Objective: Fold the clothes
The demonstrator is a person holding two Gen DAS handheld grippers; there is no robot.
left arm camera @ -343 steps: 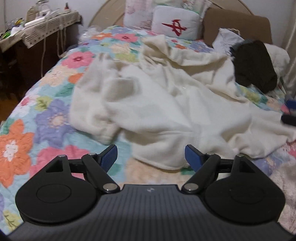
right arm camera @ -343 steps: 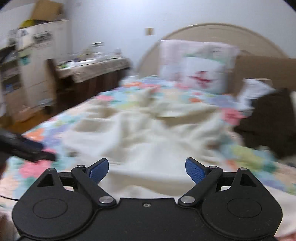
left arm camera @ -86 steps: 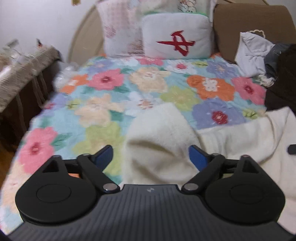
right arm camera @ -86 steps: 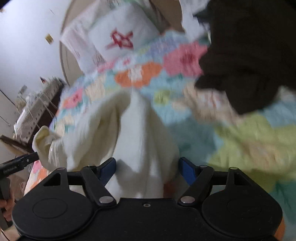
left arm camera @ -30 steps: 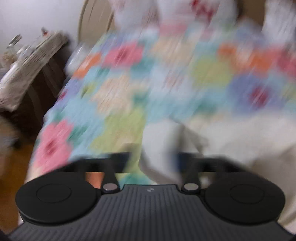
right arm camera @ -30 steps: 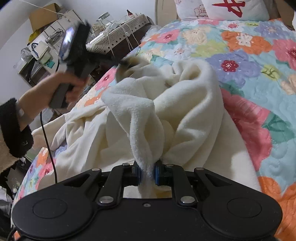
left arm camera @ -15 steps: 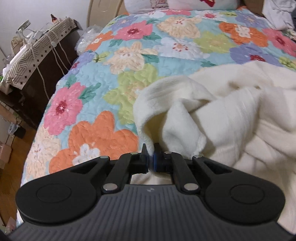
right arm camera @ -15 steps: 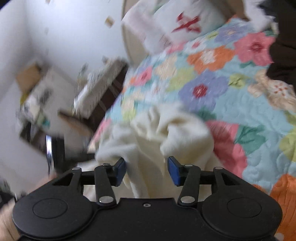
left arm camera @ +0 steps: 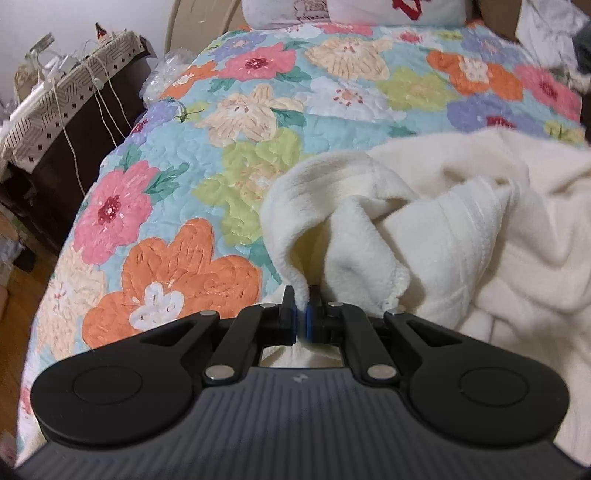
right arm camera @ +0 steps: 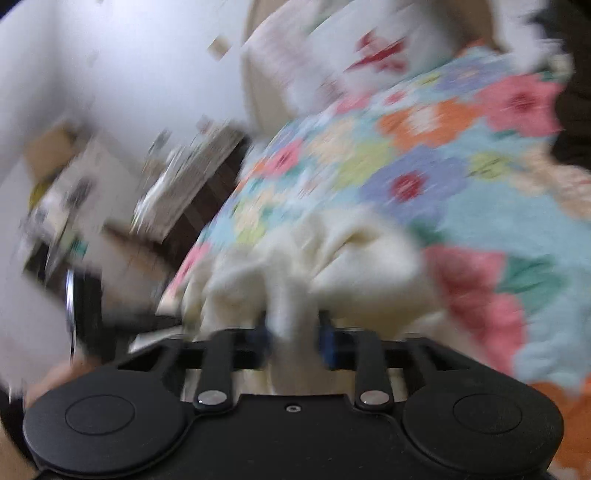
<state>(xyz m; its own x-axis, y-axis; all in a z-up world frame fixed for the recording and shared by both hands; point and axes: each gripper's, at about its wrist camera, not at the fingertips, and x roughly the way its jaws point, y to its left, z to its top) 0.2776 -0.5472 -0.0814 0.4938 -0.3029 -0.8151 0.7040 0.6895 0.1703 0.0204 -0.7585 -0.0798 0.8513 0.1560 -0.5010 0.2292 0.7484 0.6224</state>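
Note:
A cream fleece garment (left arm camera: 461, 229) lies bunched on the floral bedspread (left arm camera: 229, 122). My left gripper (left arm camera: 301, 314) is shut on a thin edge of the garment near the bed's left side. The right wrist view is motion-blurred. There my right gripper (right arm camera: 293, 336) has its fingers closed in on a thick fold of the same cream garment (right arm camera: 314, 251), with the cloth filling the gap between them. The person's left hand (right arm camera: 55, 376) holding the other gripper shows at the lower left of that view.
Pillows (left arm camera: 354, 11) stand against the headboard. A dark side table (left arm camera: 55, 122) with a patterned cloth and cables stands left of the bed. Dark clothing (right arm camera: 572, 92) lies at the bed's right. Wooden floor (left arm camera: 14, 325) shows at the lower left.
My right gripper was open half a second ago and has closed in on a fold of the garment. My left gripper stays shut on the garment's edge and has barely moved.

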